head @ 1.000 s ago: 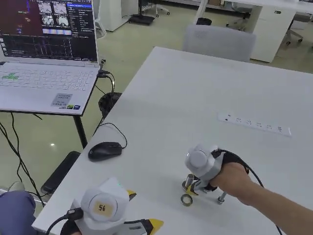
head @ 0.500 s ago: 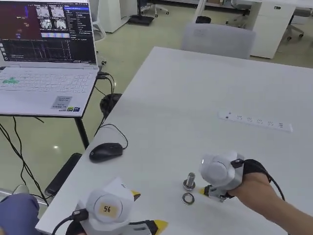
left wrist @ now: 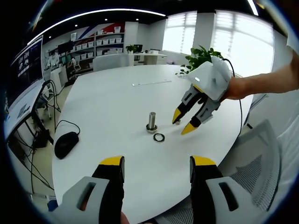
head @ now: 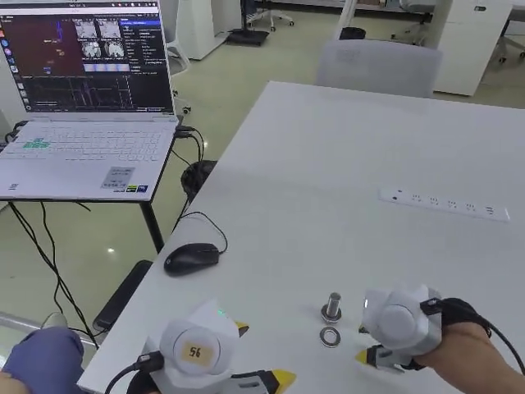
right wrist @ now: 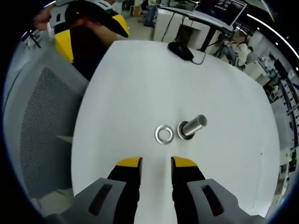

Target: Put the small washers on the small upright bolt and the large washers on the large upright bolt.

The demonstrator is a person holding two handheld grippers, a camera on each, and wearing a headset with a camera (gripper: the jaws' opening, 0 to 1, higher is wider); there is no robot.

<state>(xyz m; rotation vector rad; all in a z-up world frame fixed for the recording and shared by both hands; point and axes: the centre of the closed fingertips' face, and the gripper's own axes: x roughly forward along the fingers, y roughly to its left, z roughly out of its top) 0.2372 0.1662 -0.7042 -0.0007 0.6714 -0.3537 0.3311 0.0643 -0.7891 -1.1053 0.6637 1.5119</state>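
The large upright bolt [head: 332, 305] stands on the white table [head: 344, 180], with a ring at its foot. A loose large washer [head: 330, 336] lies flat just in front of it. My right gripper [head: 365, 332] hovers to the right of both, its jaws a little apart and empty. In the right gripper view the washer [right wrist: 164, 134] and the bolt [right wrist: 192, 127] lie just beyond the right gripper [right wrist: 156, 163]. My left gripper [left wrist: 157, 163] is open wide near the table's front edge, well short of the bolt [left wrist: 152, 122] and the washer [left wrist: 159, 137]. A small metal piece [left wrist: 177, 122] sits by the right gripper [left wrist: 183, 122].
A black mouse [head: 191, 259] with its cable lies at the table's left edge. A white power strip [head: 447, 205] lies at the back right. An open laptop [head: 82, 123] sits on a side stand to the left. A grey chair [head: 377, 70] stands behind the table.
My right gripper has drawn back from the large bolt toward the right, leaving the bolt and the loose washer uncovered. The head camera has shifted too. The left gripper has stayed low.
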